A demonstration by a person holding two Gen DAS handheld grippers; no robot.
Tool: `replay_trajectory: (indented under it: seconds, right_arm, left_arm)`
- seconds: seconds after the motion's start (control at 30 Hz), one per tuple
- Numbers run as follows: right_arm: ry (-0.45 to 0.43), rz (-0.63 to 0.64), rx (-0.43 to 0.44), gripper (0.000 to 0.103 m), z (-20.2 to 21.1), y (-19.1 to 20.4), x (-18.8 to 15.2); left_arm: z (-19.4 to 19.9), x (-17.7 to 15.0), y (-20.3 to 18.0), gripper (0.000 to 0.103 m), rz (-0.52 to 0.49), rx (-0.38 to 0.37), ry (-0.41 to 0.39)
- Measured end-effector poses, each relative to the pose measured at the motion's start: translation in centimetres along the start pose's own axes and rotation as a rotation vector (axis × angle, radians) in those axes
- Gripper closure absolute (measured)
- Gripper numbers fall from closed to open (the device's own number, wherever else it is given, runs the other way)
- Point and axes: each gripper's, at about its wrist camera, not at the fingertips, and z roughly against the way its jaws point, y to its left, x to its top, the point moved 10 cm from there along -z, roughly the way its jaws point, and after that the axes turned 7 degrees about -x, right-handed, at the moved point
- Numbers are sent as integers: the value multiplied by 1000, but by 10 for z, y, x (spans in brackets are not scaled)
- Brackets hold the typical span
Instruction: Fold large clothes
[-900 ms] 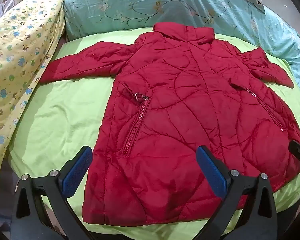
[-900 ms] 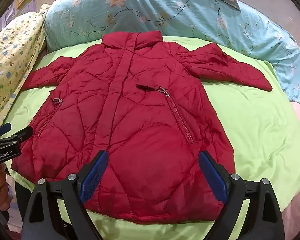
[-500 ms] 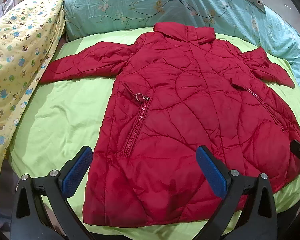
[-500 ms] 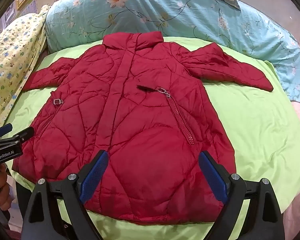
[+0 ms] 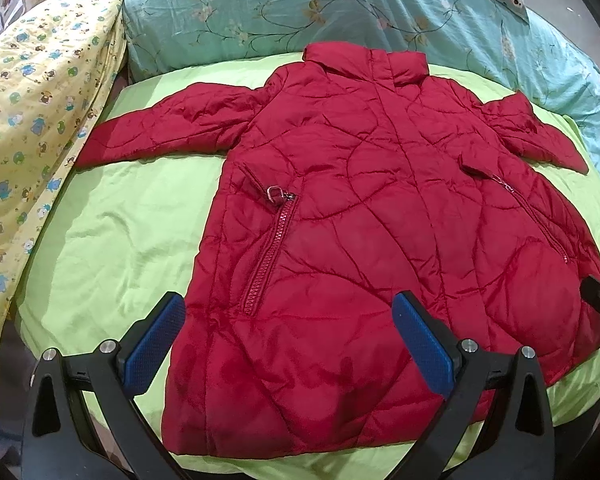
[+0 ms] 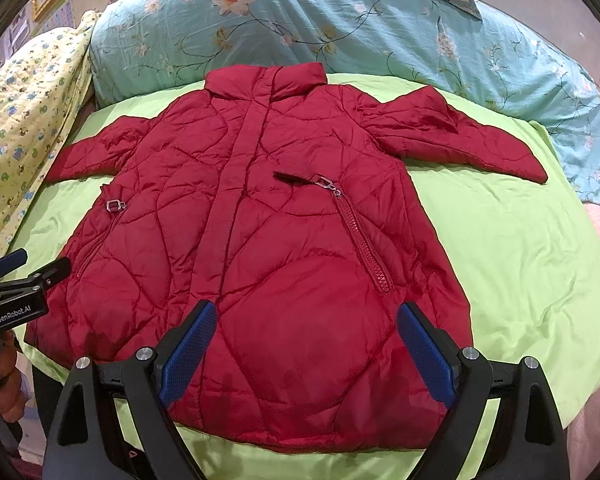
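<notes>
Left claw [image 5: 288, 344] and right claw [image 6: 306, 354]: both spread wide, empty, above hem of red quilted padded jacket [image 6: 260, 248]. Flat on green bedsheet [image 6: 520, 264]; collar far, sleeves outspread sideways.

One readable mark

"GenRobot.AI" stands in white letters on the black body of the left gripper [image 6: 24, 266], seen at the right wrist view's edge.

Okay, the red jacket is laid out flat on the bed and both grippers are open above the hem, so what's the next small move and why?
Probably bring the left gripper out to the left sleeve and pinch its cuff. The red jacket lies flat, front up, on the green sheet with both sleeves spread; folding likely starts by bringing a sleeve across the body. The right gripper also hangs open, holding nothing.
</notes>
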Motion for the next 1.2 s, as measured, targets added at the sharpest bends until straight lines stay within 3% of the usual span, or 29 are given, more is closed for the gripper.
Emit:
replay_trajectory:
  seconds: [0.4, 0.63, 0.97, 1.2]
  right_arm:
    - [6, -20, -16, 10, -12, -16, 6]
    - [28, -21, -71, 10, -20, -38, 11]
    - [53, -140, 32, 10, -36, -58, 21]
    - [53, -270, 39, 10, -59, -109, 38]
  left_arm:
    - [-10, -1, -3, 0, -4, -3, 41]
    - [-20, 7, -2, 0, 8, -11, 45]
    - [-29, 24, 0, 0, 16, -26, 26]
    - [-40, 35, -4, 0, -4, -42, 32]
